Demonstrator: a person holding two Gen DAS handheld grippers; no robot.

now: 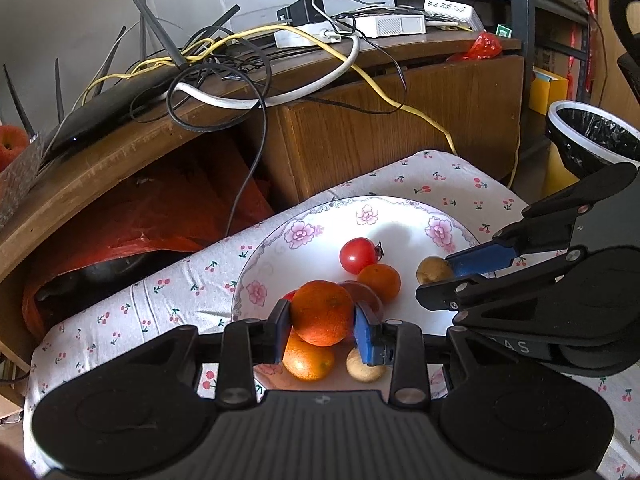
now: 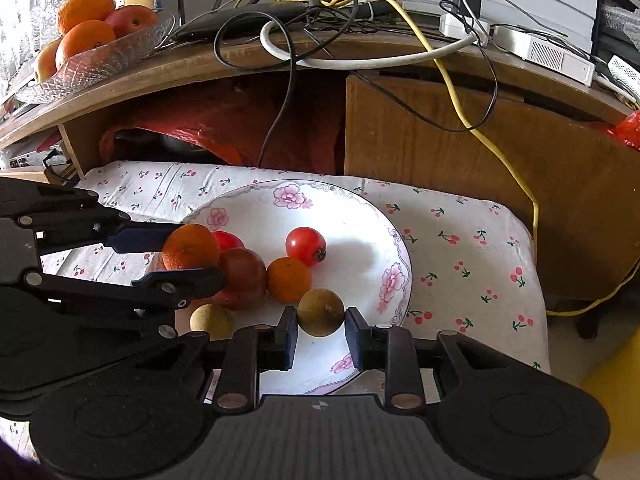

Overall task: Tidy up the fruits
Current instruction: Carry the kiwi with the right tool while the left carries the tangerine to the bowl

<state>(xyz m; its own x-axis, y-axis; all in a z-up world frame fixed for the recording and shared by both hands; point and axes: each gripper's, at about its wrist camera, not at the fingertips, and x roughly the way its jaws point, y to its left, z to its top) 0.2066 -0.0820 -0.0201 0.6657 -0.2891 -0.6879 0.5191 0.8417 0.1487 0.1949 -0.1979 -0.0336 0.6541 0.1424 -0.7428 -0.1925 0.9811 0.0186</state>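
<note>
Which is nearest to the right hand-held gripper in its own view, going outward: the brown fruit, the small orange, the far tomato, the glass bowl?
1. Brown fruit, between the right hand-held gripper fingers.
2. Small orange, just behind, left.
3. Tomato, mid-plate.
4. Glass bowl, shelf, far left.

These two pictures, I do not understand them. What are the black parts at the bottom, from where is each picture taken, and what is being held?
The black parts are two hand-held grippers, each with two fingers; a person carries one in each hand. A wide-angle camera sits on each gripper and looks forward along its fingers, so every picture shows its own gripper at the bottom and the other one at the side.

The left camera shows the left gripper closed on an orange. The right camera shows the right gripper around a small brown fruit; whether it grips yet is unclear.

Below them a flowered plate stands on a cherry-print cloth, with a red tomato, a smaller orange and other fruit.
</note>
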